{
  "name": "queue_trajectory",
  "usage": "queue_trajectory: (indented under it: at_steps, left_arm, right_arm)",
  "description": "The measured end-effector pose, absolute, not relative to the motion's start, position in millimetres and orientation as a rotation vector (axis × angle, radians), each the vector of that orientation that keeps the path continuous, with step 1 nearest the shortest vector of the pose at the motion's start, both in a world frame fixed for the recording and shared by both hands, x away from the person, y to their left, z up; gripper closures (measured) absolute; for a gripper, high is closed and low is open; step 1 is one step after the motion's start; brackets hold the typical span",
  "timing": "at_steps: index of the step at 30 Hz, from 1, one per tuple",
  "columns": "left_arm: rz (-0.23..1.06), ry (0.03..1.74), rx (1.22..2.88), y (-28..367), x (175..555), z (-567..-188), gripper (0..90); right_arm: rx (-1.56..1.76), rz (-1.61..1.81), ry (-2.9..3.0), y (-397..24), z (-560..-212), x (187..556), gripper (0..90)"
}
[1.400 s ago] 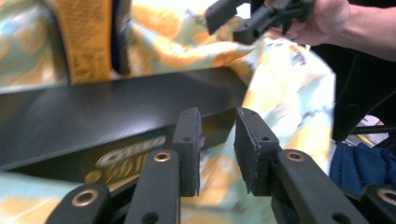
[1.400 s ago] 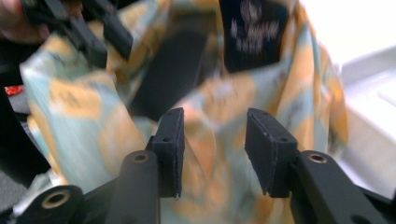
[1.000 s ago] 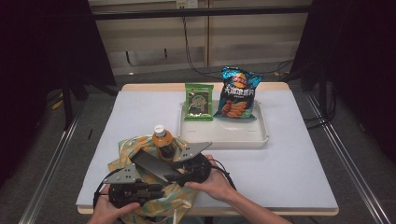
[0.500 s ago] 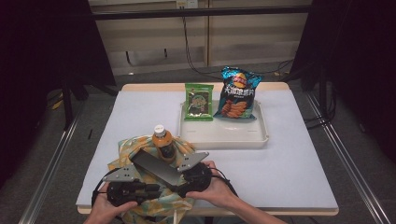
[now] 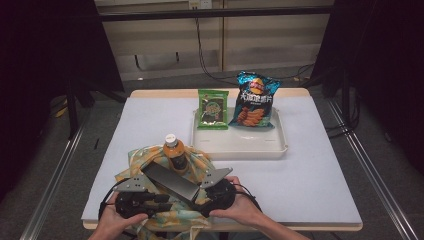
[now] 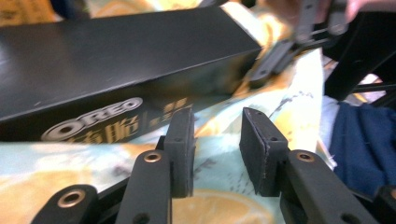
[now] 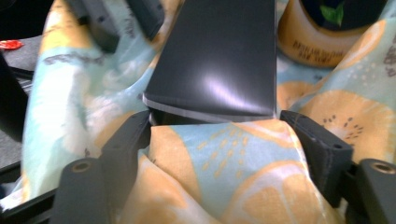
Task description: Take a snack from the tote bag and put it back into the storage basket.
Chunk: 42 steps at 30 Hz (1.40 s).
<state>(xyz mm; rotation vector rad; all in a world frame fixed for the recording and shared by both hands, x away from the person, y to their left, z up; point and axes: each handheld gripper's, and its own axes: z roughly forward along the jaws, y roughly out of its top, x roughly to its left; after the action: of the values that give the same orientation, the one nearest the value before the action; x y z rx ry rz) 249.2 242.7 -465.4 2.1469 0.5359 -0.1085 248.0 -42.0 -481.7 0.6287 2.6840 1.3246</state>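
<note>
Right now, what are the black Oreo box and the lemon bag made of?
The Oreo box looks like thin cardboard with a satin coating: sharp folded edges, soft glare on top. The lemon bag looks like soft woven cloth, printed matte: it wrinkles and drapes, though coated fabric is possible.

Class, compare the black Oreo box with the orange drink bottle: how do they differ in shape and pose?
The Oreo box is long, flat-sided and black, lying tilted; the bottle is round, orange with a white cap, standing upright. Both sit in the fruit-print cloth bag.

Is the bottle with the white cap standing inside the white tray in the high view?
No, the bottle stands on the patterned cloth bag, outside the tray.
</note>
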Motion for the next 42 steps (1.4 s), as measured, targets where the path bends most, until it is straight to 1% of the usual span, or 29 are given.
queue_trajectory:
  at_steps: [4,8,11,14,18,20,22,30,32,33,34,36,42]
  left_arm:
    - [-0.107,0.555,2.155,243,252,-468,64.2]
    - [-0.109,0.556,2.187,242,254,-471,64.2]
    - [-0.111,0.554,2.191,242,255,-471,65.2]
    - [-0.110,0.548,2.207,242,255,-472,67.0]
    - [-0.117,0.540,2.199,243,255,-472,69.8]
    - [-0.120,0.553,2.190,245,255,-472,71.0]
    - [-0.114,0.553,2.187,247,255,-471,71.6]
    - [-0.109,0.625,2.098,263,259,-471,71.2]
    - [-0.099,0.631,2.081,266,258,-469,69.5]
    - [-0.085,0.635,2.079,267,258,-469,68.9]
    - [-0.076,0.644,2.069,268,258,-468,67.7]
    - [-0.052,0.657,2.052,271,259,-466,65.0]
    - [0.049,0.728,1.957,291,260,-458,65.1]
  right_arm:
    - [0.633,1.321,2.679,-47,-485,245,27.0]
    - [0.644,1.341,2.665,-44,-483,246,23.7]
    - [0.655,1.401,2.638,-38,-474,249,22.0]
    - [0.637,1.434,2.614,-30,-465,252,23.1]
    - [0.626,1.455,2.597,-20,-458,257,25.8]
    - [0.629,1.438,2.616,-14,-458,260,29.6]
    - [0.636,1.403,2.634,-8,-461,262,30.3]
    - [0.667,1.307,2.688,6,-470,268,30.1]
    - [0.671,1.281,2.691,7,-472,268,34.5]
    - [0.667,1.281,2.679,7,-471,267,39.3]
    - [0.658,1.273,2.664,6,-469,267,41.9]
    - [0.666,1.270,2.661,3,-467,267,42.7]
    - [0.641,1.274,2.650,-8,-457,262,43.1]
